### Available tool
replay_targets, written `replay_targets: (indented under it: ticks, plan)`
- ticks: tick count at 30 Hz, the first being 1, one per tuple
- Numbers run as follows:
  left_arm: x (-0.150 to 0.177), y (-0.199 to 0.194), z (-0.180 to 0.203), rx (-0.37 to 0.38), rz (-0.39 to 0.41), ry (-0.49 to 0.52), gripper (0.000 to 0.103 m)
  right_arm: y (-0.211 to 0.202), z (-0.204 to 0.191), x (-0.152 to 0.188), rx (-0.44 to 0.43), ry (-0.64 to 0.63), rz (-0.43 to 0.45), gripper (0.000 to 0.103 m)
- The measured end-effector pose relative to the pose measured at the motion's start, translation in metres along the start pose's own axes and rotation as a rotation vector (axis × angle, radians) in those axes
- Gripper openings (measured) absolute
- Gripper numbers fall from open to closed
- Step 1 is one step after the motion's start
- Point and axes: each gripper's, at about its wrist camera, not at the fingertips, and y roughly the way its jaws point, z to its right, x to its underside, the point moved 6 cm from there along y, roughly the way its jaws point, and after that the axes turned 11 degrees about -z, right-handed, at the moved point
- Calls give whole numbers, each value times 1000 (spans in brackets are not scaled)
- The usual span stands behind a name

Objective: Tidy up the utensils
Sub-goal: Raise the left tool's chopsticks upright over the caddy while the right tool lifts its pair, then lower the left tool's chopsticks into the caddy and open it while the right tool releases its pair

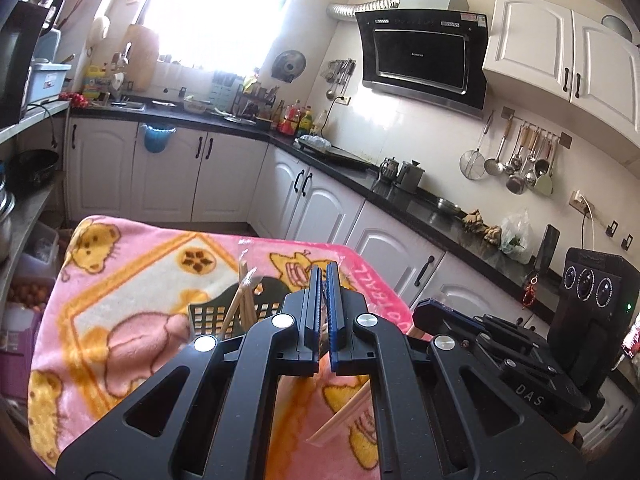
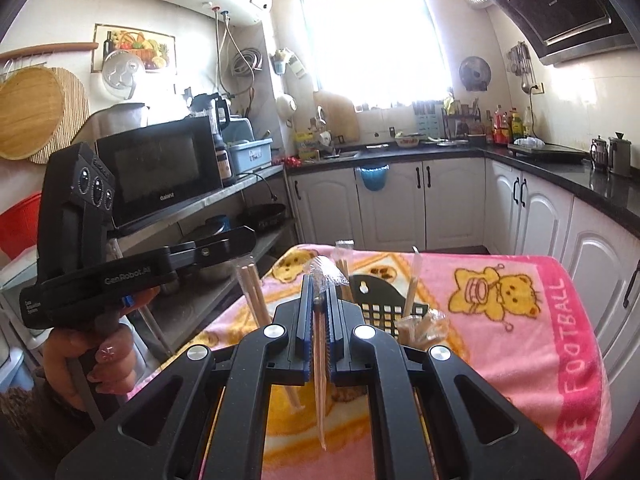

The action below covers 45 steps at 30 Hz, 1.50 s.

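- Left wrist view only: right gripper (image 1: 436, 307) seen from the side, just right of the left gripper's jaws; range hood (image 1: 424, 60) and hanging ladles (image 1: 516, 160) on the wall beyond.
- Right wrist view only: left gripper (image 2: 224, 245) to the left of the right jaws, with the person's hand (image 2: 96, 360) wrapped round its handle; microwave (image 2: 160, 164) on a shelf behind it.
- Both views: black utensil basket (image 1: 240, 304) (image 2: 380, 300) on the pink blanket (image 1: 132, 280) (image 2: 520, 320) covering the counter, sitting just ahead of the jaws.
- Left gripper (image 1: 324, 280): jaws nearly closed, only a thin slit. Something thin is pinched between the pads; cannot tell what it is from this view. Loose chopsticks (image 1: 344, 416) lie below the jaws on the blanket.
- Right gripper (image 2: 319, 292): jaws narrow, clamped on a wrapped chopstick pair (image 2: 320, 380). Its clear plastic wrapper (image 2: 324, 272) sticks out past the jaw tips; the wooden end hangs down behind the jaws.
- More chopsticks (image 2: 252, 300) stand upright just left of the right jaws; another stick (image 2: 412, 288) and crumpled wrappers (image 2: 420, 326) sit in the basket to the right.
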Motion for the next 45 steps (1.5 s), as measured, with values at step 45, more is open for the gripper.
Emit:
replay_targets:
  ticks: [45]
  plan:
    - [-106, 23, -4, 11, 161, -15, 1, 5, 38, -124, 139, -45, 220, 6]
